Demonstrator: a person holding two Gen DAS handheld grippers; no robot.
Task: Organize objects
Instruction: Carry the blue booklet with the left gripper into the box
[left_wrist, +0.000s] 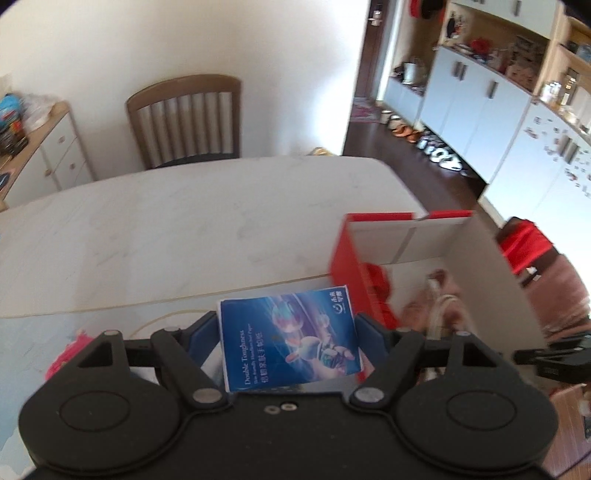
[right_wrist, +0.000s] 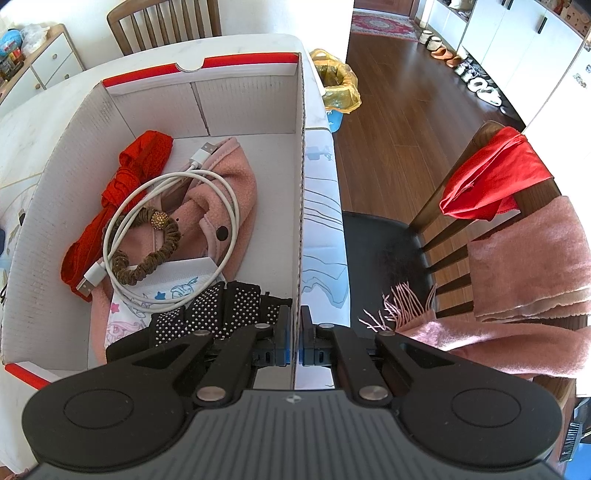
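My left gripper (left_wrist: 290, 332) is shut on a blue tissue pack (left_wrist: 290, 341) and holds it above the table, just left of the red and white cardboard box (left_wrist: 347, 254). My right gripper (right_wrist: 295, 332) is shut on the box's right wall (right_wrist: 300, 206), one finger inside and one outside. Inside the box lie a red cloth (right_wrist: 136, 173), a pink garment (right_wrist: 229, 192), a coiled white USB cable (right_wrist: 162, 229), a brown scrunchie (right_wrist: 147, 254), a black studded item (right_wrist: 218, 310) and a printed white packet (right_wrist: 166, 295).
The white marble table (left_wrist: 184, 221) stretches ahead, with a wooden chair (left_wrist: 184, 122) behind it. A chair (right_wrist: 480, 206) draped with a red cloth and a pink scarf stands right of the box. A yellow-lined bin (right_wrist: 338, 88) sits on the floor.
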